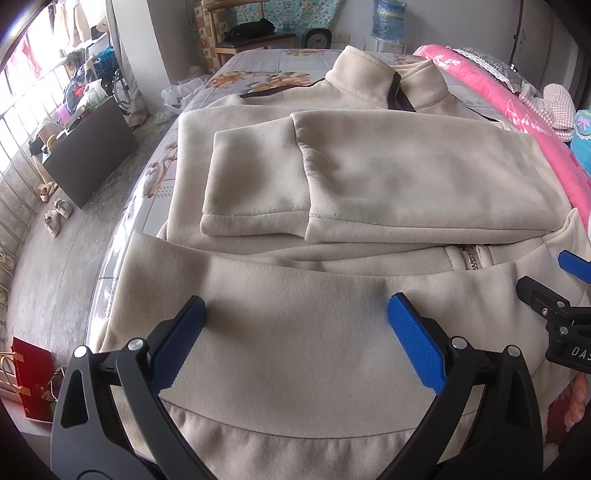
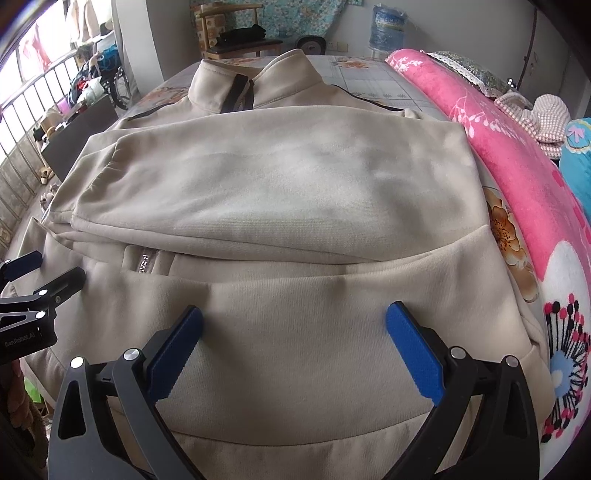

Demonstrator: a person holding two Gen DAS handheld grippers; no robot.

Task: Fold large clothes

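A beige zip-up jacket [image 1: 369, 177] lies on the bed, collar at the far end, both sleeves folded across its chest. It also shows in the right wrist view [image 2: 280, 184]. Its bottom part is turned up, with a zipper [image 1: 471, 258] showing at the fold. My left gripper [image 1: 297, 308] is open over the left side of the hem. My right gripper [image 2: 293, 319] is open over the right side of the hem. Each gripper shows at the edge of the other's view: the right gripper [image 1: 554, 291], the left gripper [image 2: 33, 280]. Neither holds cloth.
The bed [image 1: 258, 70] has a flowered sheet. A pink blanket [image 2: 480, 122] and pillows lie along its right side. A chair [image 1: 251, 33] and a water bottle [image 1: 388, 18] stand beyond the far end. A dark box [image 1: 88, 147], shoes and a red bag [image 1: 31, 384] are on the floor at left.
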